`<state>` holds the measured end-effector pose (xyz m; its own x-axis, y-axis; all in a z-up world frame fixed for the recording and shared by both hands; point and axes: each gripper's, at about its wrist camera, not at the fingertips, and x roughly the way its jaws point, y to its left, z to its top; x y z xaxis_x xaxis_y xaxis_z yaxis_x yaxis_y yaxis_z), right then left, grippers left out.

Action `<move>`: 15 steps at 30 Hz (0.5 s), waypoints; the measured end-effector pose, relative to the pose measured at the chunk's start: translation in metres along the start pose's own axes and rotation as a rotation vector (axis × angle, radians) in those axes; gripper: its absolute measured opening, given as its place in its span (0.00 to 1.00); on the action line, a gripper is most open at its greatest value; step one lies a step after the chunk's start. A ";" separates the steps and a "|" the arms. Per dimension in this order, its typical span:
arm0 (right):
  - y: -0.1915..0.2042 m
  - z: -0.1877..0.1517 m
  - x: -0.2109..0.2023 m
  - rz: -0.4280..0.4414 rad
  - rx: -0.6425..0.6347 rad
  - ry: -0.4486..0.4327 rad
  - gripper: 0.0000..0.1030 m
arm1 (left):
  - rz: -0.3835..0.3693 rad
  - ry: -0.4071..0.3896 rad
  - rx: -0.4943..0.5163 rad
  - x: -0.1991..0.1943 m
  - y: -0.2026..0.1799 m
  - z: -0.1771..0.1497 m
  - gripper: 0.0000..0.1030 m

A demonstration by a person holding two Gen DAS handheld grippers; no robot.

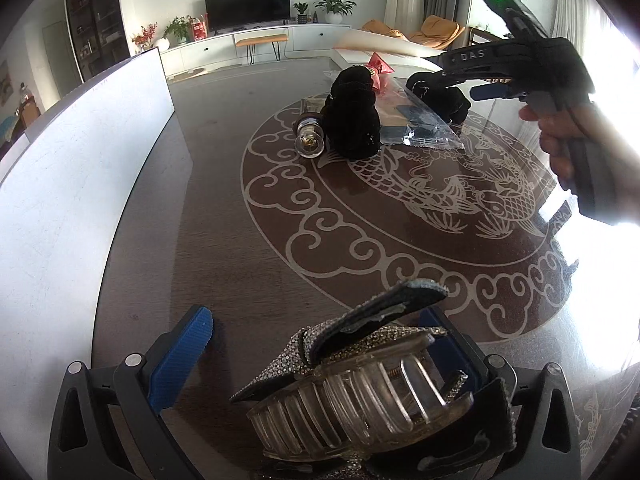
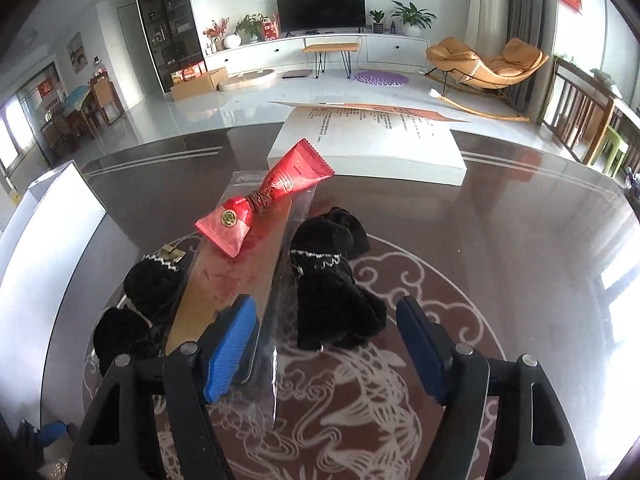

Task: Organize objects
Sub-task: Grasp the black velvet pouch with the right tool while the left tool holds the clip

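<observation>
In my left wrist view, my left gripper [image 1: 316, 356] sits at the bottom of the frame with a hair clip [image 1: 360, 392] between its blue pads. The clip is a clear plastic claw with curved ribbed teeth, topped by a rhinestone bow whose dark tail points up and right. It lies against the right pad; the left pad [image 1: 180, 356] stands clear of it, so the jaws are spread and I cannot tell that they grip it.

In the upper right of that frame my right hand [image 1: 568, 140] holds the right gripper above the table [image 1: 208, 240].

In my right wrist view, my right gripper [image 2: 324, 348] is partly open with nothing pressed between its pads. Ahead of it, in the centre, lies a black glove [image 2: 332, 292] with a white zigzag band. Left of it is a clear bag [image 2: 248, 256] holding a brown card, with a red packet [image 2: 264, 200] lying across it. Another glove [image 2: 152, 284] lies at the lower left. A white box [image 2: 368, 148] sits beyond, upper centre.
</observation>
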<state>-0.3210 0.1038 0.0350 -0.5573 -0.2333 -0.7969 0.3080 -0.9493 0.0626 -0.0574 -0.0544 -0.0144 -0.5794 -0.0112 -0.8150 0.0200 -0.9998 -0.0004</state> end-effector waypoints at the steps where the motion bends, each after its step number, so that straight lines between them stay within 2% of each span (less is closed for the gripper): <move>1: 0.001 0.002 0.010 0.006 -0.002 0.027 0.61 | 0.000 0.000 0.000 0.000 0.000 0.000 1.00; 2: 0.000 0.001 0.019 0.014 -0.002 0.053 0.45 | 0.000 0.000 0.000 0.000 0.000 0.000 1.00; 3: -0.002 0.000 0.027 0.026 -0.001 0.077 0.36 | 0.000 0.000 0.000 0.000 0.000 0.000 1.00; 4: -0.003 -0.002 0.029 0.043 0.004 0.078 0.34 | -0.001 0.000 0.001 0.000 0.000 0.000 1.00; 8: -0.011 -0.021 0.009 0.087 0.045 0.045 0.32 | -0.001 0.000 0.001 0.000 0.000 0.000 1.00; 10: -0.013 -0.042 -0.012 0.082 0.065 0.029 0.32 | -0.001 0.000 0.001 0.000 0.000 0.000 1.00; 15: 0.002 -0.122 -0.076 0.043 0.153 0.031 0.32 | -0.001 0.000 0.001 0.000 0.000 0.000 1.00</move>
<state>-0.1839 0.1458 0.0225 -0.5211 -0.2699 -0.8097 0.2090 -0.9601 0.1856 -0.0573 -0.0546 -0.0146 -0.5794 -0.0104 -0.8150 0.0188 -0.9998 -0.0006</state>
